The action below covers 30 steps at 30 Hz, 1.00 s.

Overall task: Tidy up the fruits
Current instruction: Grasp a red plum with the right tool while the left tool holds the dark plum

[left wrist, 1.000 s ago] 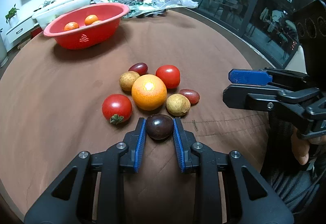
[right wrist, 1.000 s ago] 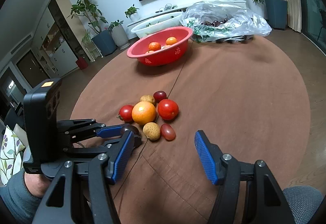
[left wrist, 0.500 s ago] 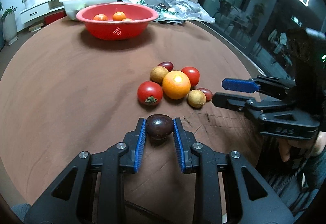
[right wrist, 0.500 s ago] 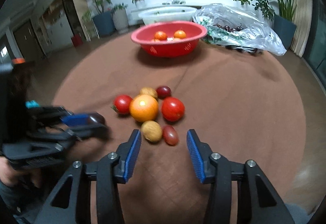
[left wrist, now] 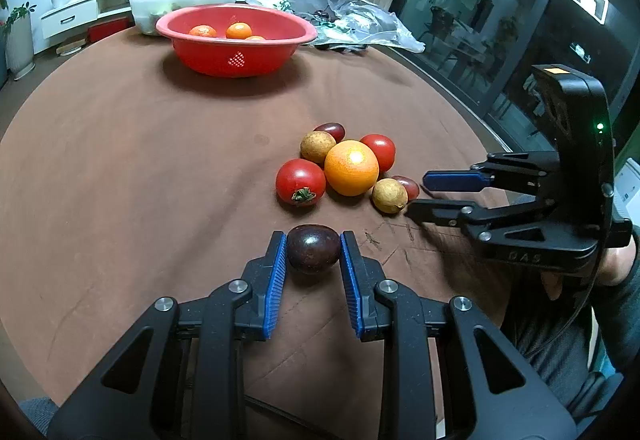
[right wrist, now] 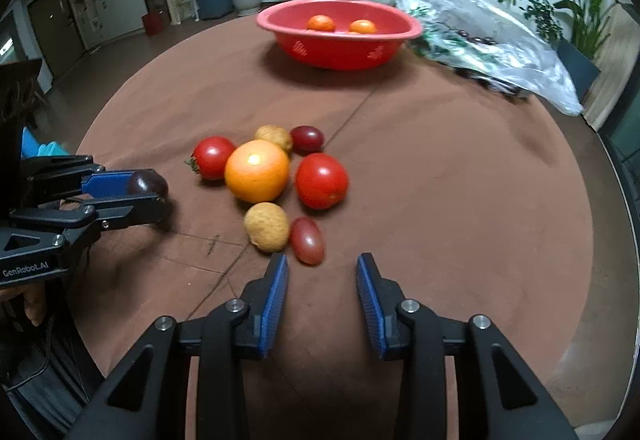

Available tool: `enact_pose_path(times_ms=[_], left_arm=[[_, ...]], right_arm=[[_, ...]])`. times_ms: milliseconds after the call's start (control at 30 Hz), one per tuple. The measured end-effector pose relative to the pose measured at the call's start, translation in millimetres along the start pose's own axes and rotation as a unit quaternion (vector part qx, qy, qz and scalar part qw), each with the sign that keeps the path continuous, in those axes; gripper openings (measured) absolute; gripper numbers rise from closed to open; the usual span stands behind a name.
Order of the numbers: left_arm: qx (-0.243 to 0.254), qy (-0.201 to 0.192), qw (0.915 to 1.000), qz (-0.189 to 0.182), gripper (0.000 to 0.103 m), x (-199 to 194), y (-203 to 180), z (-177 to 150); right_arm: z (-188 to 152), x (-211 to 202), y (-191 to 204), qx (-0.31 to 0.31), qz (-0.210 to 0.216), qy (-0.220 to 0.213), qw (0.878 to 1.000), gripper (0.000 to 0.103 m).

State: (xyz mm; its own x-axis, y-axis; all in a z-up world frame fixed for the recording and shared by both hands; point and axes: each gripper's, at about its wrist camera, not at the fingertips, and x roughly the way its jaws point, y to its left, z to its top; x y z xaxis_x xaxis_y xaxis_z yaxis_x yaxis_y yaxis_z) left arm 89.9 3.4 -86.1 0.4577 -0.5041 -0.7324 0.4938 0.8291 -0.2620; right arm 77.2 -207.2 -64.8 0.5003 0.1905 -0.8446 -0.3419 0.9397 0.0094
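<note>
Between your left gripper's [left wrist: 313, 249] blue pads sits the dark plum [left wrist: 313, 249], clamped clear of the pile, likely bound for the red basin [left wrist: 236, 36], while your right gripper's [right wrist: 322, 269] empty jaws are closing toward the small oval tomato [right wrist: 307, 240].

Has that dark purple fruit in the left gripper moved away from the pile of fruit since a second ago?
Yes. The dark purple fruit, gripped by the left gripper, now sits clear of the big orange it was nearly touching.
</note>
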Motion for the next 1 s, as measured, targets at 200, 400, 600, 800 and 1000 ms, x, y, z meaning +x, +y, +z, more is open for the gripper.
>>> enact_pose_path(times_ms=[200,400,600,800,1000], left_arm=[[-0.002,0.000,1.0000,0.000,0.025,-0.1,0.7,-1.4],[-0.005,-0.002,1.0000,-0.001,0.025,-1.2,1.8,-1.1],[-0.005,-0.001,1.0000,-0.002,0.025,-1.0,1.5,-0.8],[-0.006,-0.002,1.0000,-0.001,0.025,-0.3,1.7,-0.7],[-0.006,-0.002,1.0000,-0.001,0.025,0.3,1.6,-0.7]], right_arm=[[5.1,5.7,1.2,-0.013,0.006,0.001,1.000,0.038],[8.7,7.1,1.6,-0.032,0.036,0.007,0.999,0.034],[8.9,7.5,14.1,-0.086,0.039,0.019,0.995,0.034],[15.7,9.5,6.8,-0.102,0.022,0.024,0.994,0.034],[20.3,13.5,3.3,-0.127,0.020,0.032,0.991,0.033]])
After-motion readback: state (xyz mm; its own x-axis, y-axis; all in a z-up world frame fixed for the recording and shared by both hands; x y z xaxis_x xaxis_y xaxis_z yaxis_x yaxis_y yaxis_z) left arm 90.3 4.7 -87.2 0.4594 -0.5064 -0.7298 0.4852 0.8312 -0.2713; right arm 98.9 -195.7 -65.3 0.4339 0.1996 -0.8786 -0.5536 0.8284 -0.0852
